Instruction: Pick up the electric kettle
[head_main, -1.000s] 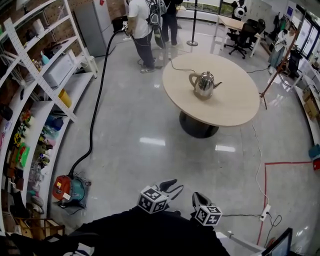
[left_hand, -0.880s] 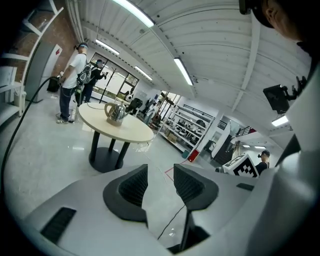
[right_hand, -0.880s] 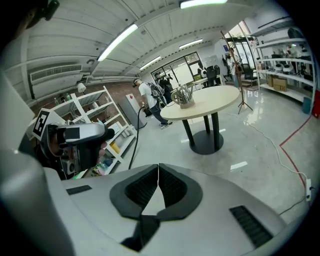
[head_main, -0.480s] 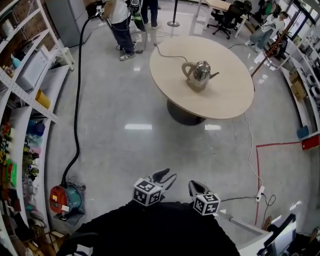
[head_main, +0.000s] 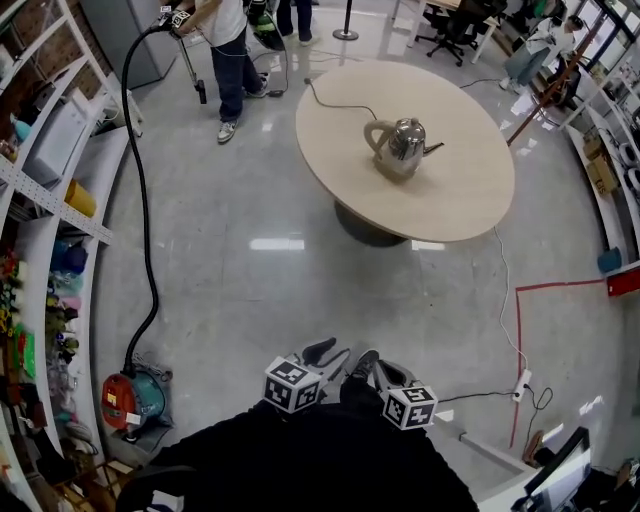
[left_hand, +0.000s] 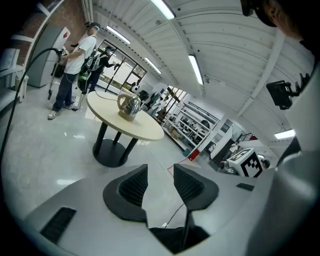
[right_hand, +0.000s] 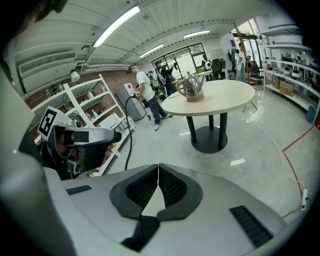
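Note:
The shiny metal electric kettle (head_main: 402, 148) stands upright on a round beige table (head_main: 455, 205), far ahead of both grippers. It also shows small in the left gripper view, kettle (left_hand: 129, 105), and in the right gripper view, kettle (right_hand: 190, 86). A cord runs from it across the tabletop. My left gripper (head_main: 331, 352) hangs low in front of me, open, with only floor between its jaws (left_hand: 160, 170). My right gripper (head_main: 380, 367) is beside it, shut, pads together on nothing (right_hand: 158, 167).
A person (head_main: 228, 45) stands at the table's far left with a long black hose that leads to a red and teal vacuum cleaner (head_main: 135, 398). Shelves (head_main: 45, 200) line the left wall. A cable and power strip (head_main: 521, 384) and a red tape line (head_main: 560, 285) lie on the floor at right.
Both grippers and the camera have travelled forward, so the table looks nearer. The person with the hose has stepped left. Neither pair of jaws has changed.

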